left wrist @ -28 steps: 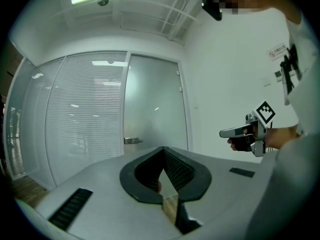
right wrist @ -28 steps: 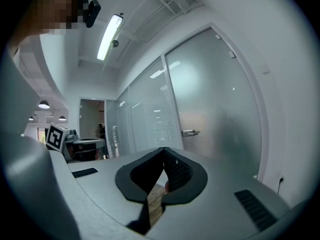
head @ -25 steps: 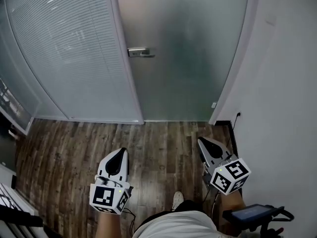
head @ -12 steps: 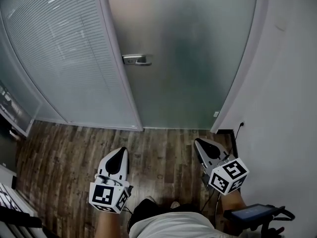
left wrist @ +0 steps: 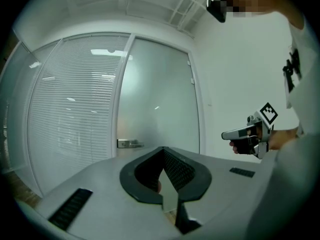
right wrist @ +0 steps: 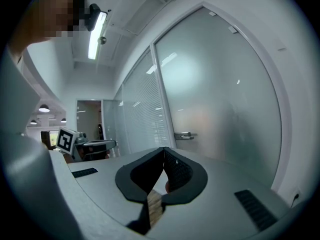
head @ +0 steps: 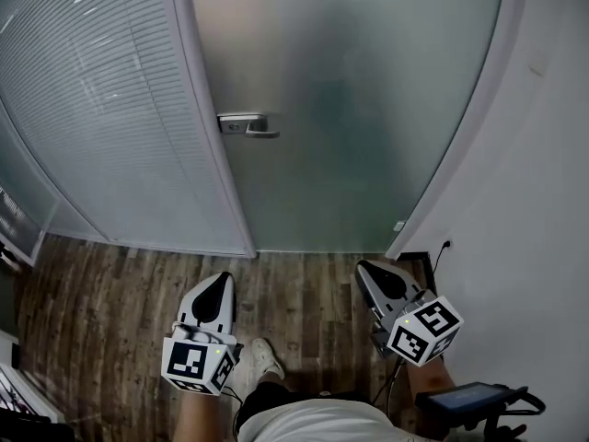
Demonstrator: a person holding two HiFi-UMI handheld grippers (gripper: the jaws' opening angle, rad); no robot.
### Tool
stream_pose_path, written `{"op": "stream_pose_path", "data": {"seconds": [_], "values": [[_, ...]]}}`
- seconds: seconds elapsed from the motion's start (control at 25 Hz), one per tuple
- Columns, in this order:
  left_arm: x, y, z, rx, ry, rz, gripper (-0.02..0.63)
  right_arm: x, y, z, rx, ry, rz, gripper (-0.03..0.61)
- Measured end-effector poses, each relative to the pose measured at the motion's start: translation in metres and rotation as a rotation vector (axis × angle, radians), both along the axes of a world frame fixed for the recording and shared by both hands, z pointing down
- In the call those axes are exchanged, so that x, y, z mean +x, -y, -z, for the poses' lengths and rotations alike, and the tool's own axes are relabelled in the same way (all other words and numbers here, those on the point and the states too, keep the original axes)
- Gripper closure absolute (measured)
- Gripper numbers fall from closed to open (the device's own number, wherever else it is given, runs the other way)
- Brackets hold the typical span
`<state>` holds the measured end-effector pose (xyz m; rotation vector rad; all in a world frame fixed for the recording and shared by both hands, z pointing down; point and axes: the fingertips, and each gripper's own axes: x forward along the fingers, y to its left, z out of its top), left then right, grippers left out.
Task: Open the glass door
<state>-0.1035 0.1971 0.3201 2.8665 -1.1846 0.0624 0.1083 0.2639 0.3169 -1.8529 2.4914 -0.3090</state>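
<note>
Handle (head: 247, 124) sits at the left edge of the frosted glass door (head: 368, 109), far ahead of both tongs and well apart from them, lever lying level, pointing right. Left tongs (head: 221, 284) line up almost straight with it; right tongs (head: 366, 270) are over by the wall (head: 534, 201). Both pairs pressed together, empty. My guess: left's job.

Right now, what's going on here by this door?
A person stands on the wood floor facing a closed frosted glass door, with one tool in each hand. The left tool and the right tool are both shut and empty, held low and well short of the door. The lever handle at the door's left edge is untouched, so opening has not begun.
</note>
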Motion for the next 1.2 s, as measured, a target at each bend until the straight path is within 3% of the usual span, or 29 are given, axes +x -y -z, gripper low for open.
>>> {"op": "stream_pose_path", "data": {"seconds": [0.32,0.6,0.92,1.2], "values": [[-0.028,0.124,-0.015,-0.012,-0.023,-0.006,0.620,-0.040,0.121,-0.006,-0.007,-0.026,0.016,0.577],[-0.063,0.197,-0.009,-0.017,-0.042,-0.020,0.620,-0.081,0.197,0.010,0.004,-0.046,0.017,0.577],[-0.078,0.235,-0.012,-0.053,-0.066,-0.054,0.620,-0.103,0.236,0.009,-0.049,-0.095,-0.005,0.577],[-0.091,0.233,-0.002,-0.030,-0.078,-0.064,0.620,-0.103,0.242,0.015,-0.061,-0.128,-0.029,0.577]]}}
